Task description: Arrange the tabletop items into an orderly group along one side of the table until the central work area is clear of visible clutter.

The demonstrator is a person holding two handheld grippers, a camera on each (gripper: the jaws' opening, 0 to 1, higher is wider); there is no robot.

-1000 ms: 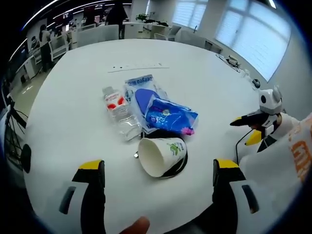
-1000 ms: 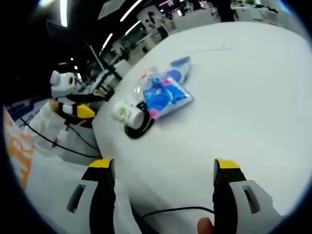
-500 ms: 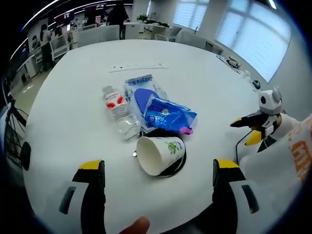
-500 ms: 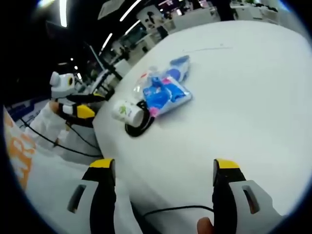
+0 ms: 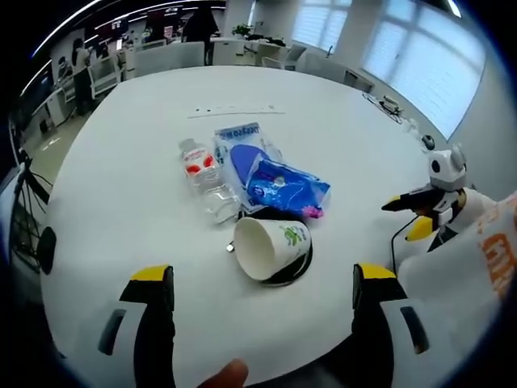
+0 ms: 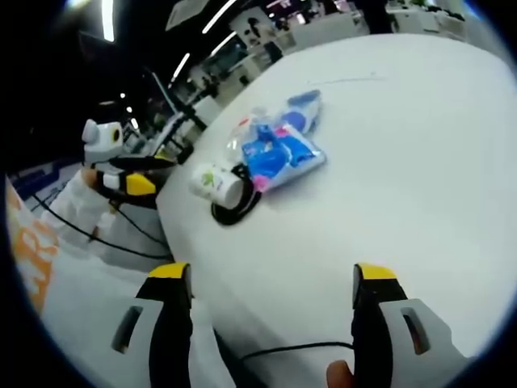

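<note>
A white paper cup [image 5: 271, 249] lies on its side on a black coiled cable [image 5: 284, 279] near the white table's [image 5: 113, 178] front edge. Behind it lie a blue packet [image 5: 287, 190], a white-and-blue packet [image 5: 241, 149] and a clear plastic bottle [image 5: 206, 182] on its side. My left gripper [image 5: 262, 275] is open in front of the cup and holds nothing. My right gripper [image 6: 271, 271] is open over the table's edge, well short of the cup [image 6: 214, 182], cable [image 6: 234, 212] and blue packet [image 6: 283, 158]. Each gripper shows in the other's view: the right gripper [image 5: 416, 214] and the left gripper [image 6: 129, 179].
A thin pale strip [image 5: 234, 109] lies farther back on the table [image 6: 404, 162]. Small dark things [image 5: 426, 143] sit at the far right edge. Chairs and desks [image 5: 161, 56] stand beyond. A white sleeve with orange print [image 5: 485, 259] is at the right.
Both views have shifted a little with the hands. The cup, packets and bottle lie where they were, and both grippers have stayed open.
</note>
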